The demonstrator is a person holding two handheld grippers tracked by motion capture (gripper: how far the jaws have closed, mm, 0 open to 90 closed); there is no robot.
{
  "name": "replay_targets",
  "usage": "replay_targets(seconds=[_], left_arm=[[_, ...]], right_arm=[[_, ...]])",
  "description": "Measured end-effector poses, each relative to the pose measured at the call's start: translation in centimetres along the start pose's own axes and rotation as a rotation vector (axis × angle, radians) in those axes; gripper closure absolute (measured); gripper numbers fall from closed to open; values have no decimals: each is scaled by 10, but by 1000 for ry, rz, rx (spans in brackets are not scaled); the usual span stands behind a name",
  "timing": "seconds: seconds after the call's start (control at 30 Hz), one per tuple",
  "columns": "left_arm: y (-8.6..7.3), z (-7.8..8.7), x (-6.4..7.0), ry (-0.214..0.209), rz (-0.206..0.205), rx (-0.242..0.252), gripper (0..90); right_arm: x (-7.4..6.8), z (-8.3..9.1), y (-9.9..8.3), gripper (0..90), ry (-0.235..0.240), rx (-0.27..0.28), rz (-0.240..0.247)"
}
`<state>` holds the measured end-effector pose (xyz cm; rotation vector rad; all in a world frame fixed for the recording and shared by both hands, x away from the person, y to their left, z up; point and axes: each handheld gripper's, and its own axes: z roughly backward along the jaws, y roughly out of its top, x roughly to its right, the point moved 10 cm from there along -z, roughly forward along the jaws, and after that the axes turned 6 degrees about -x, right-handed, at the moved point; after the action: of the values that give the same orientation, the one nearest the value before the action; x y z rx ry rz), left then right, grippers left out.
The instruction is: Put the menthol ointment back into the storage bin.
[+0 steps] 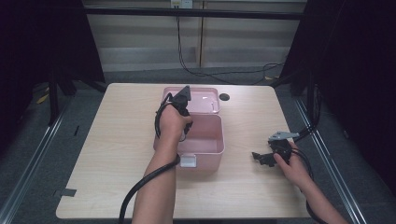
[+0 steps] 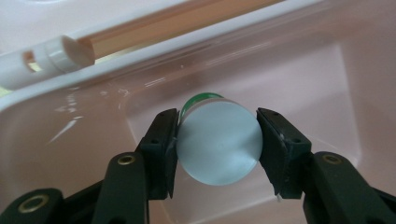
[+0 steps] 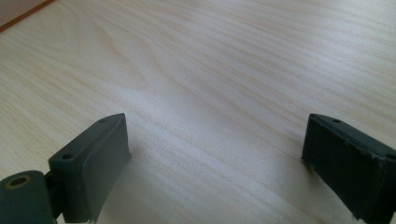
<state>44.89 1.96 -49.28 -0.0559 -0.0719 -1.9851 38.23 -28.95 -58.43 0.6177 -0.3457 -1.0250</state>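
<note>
High view — left gripper [image 1: 181, 100] held over the open pink plastic box [image 1: 205, 144] on the pale wooden table [image 1: 121, 140]; right gripper [image 1: 261, 157] low at the table's right.
Left gripper view — jaws pinching 1 small cylinder, pale flat end, green band [image 2: 218, 137], inside the box.
Right gripper view — 2 jaws spread wide above bare wood.

table [image 1: 121, 154]: pale wood | on it: open pink box [image 1: 212, 154] (lid back), right tongs [image 1: 258, 157]

A pale wooden table [image 1: 116, 154] stands on grey floor [image 1: 28, 154] before a beige wall [image 1: 140, 42].
</note>
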Motion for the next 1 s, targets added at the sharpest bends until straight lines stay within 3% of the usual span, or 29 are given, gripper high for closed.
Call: replay_targets(seconds=[0.13,0.2,0.3,0.33,0.6,0.9,1.0], left_arm=[[1,-5,1,6,10,12,506],[1,-8,0,30,12,26,506],[2,-12,0,38,-11,37,506],[2,-13,1,36,3,38,506],[1,-21,-2,42,-11,36,505],[1,-25,-8,40,14,54,505],[2,-25,-11,47,1,63,505]], right_arm=[[0,0,0,69,0,0,0],[0,0,0,69,0,2,-1],[0,0,0,69,0,2,-1],[0,0,0,69,0,2,-1],[0,0,0,69,0,2,-1],[0,0,0,69,0,2,-1],[0,0,0,69,0,2,-1]])
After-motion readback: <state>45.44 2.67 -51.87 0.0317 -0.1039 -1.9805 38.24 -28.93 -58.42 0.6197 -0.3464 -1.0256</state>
